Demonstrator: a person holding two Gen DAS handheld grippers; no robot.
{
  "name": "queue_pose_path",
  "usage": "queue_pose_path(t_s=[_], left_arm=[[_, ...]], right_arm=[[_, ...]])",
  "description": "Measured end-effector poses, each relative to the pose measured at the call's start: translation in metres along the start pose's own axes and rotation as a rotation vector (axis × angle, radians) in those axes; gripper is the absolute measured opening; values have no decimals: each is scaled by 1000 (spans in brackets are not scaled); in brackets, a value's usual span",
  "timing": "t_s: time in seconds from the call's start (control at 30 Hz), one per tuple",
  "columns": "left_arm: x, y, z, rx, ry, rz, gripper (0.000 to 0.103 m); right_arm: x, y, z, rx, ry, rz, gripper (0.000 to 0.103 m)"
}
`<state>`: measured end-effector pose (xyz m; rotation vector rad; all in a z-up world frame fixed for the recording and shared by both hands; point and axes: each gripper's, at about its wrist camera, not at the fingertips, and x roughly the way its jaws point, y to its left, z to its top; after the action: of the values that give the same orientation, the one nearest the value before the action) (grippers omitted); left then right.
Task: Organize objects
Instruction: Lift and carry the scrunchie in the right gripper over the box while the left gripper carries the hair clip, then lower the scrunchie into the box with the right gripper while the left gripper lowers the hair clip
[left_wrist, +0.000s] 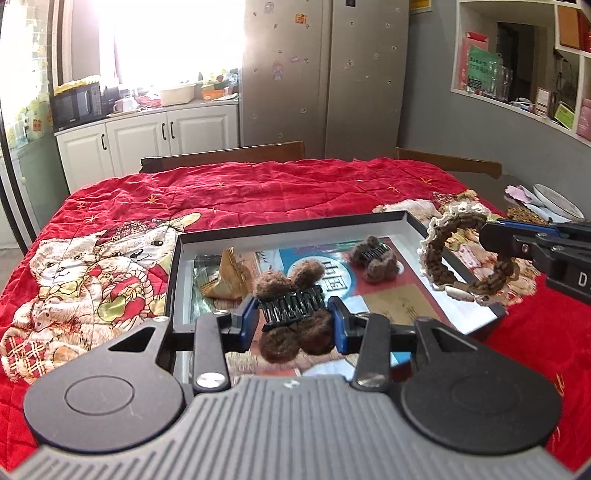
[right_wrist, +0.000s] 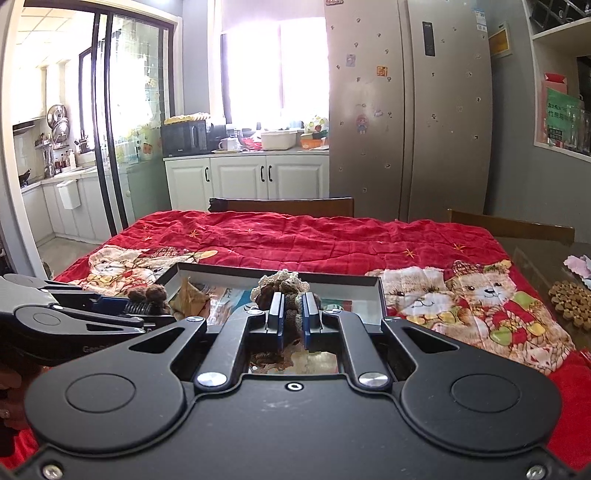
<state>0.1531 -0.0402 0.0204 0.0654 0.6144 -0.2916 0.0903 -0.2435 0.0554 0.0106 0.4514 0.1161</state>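
Observation:
My left gripper (left_wrist: 293, 321) is shut on a brown fuzzy claw hair clip (left_wrist: 291, 314) and holds it above the near part of a black-rimmed tray (left_wrist: 295, 227). A second fuzzy clip (left_wrist: 373, 258) lies in the tray at the back right. My right gripper (right_wrist: 293, 314) is shut on a brown crocheted scrunchie with a cream lace edge (left_wrist: 463, 254), held over the tray's right rim; it also shows in the right wrist view (right_wrist: 280, 286). The left gripper's clip (right_wrist: 147, 295) shows at the left there.
A gold folded packet (left_wrist: 225, 277) lies in the tray's left part. The tray sits on a red bear-print quilt (left_wrist: 258, 192) over a table. Wooden chair backs (left_wrist: 225, 155) stand behind. A plate and coasters (left_wrist: 546, 206) lie at the far right.

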Motion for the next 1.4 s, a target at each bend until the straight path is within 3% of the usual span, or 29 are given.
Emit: queue_pose_path(t_s=[0.53,0.83,1.4], left_arm=[[42,3,19,-31,18,41,44],[69,6,23,-43,50,52,44],[101,12,26,-62,81,58,44]], right_arm=[[64,-28,8,126,45,-15,10],[95,-49,13,194,46,-65,9],[136,-67,-1,241,84,-120,9]])
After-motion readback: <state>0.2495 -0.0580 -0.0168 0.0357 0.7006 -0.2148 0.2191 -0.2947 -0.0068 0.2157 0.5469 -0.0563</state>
